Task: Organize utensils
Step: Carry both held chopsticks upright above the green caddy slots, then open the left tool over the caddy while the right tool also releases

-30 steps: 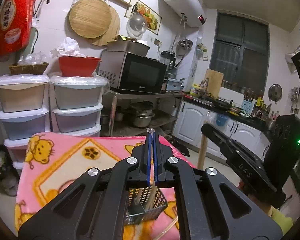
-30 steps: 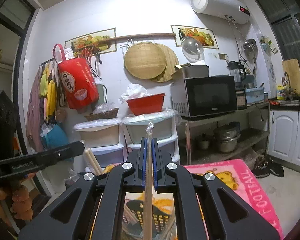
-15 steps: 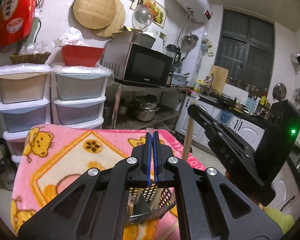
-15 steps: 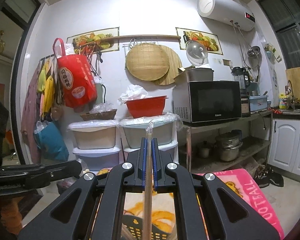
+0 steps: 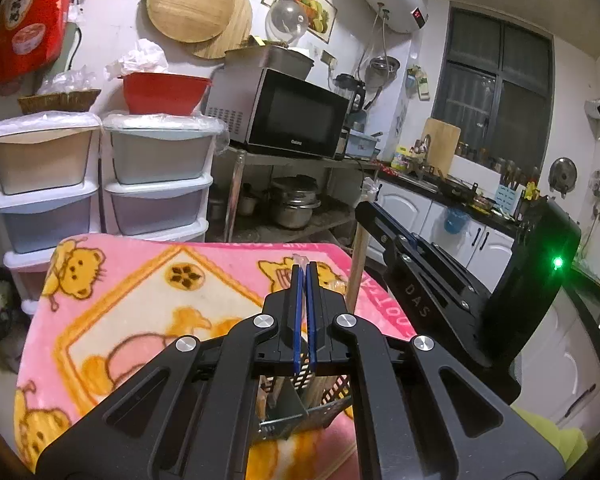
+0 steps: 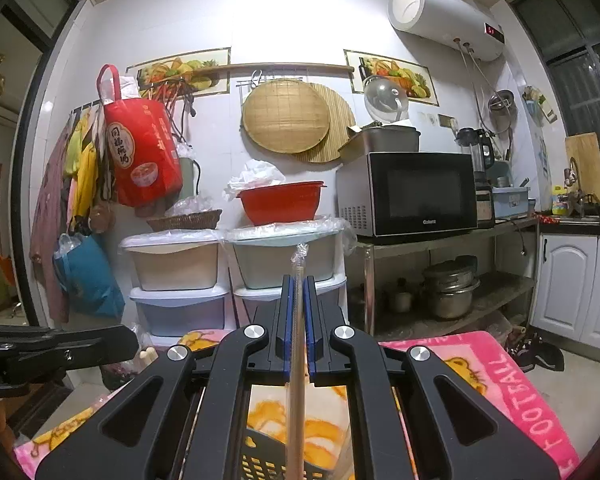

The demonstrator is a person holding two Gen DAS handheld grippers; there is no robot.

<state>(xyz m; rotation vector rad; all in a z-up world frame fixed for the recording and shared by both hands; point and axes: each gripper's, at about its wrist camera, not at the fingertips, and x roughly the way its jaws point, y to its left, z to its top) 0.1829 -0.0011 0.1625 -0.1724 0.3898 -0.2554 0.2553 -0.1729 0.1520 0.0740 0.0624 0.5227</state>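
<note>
While a pink blanket (image 5: 148,304) covers the kitchen table, both grippers (image 5: 305,276) (image 6: 299,280) clamp what look like wrapped chopsticks (image 6: 296,360).

Left gripper (image 5: 305,270) closed, angled down, right gripper (image 6: 299,280) closed, level, fingers upright

Dim indoor light, glare washing the white wall, strong fisheye bending and dark corners.
</note>
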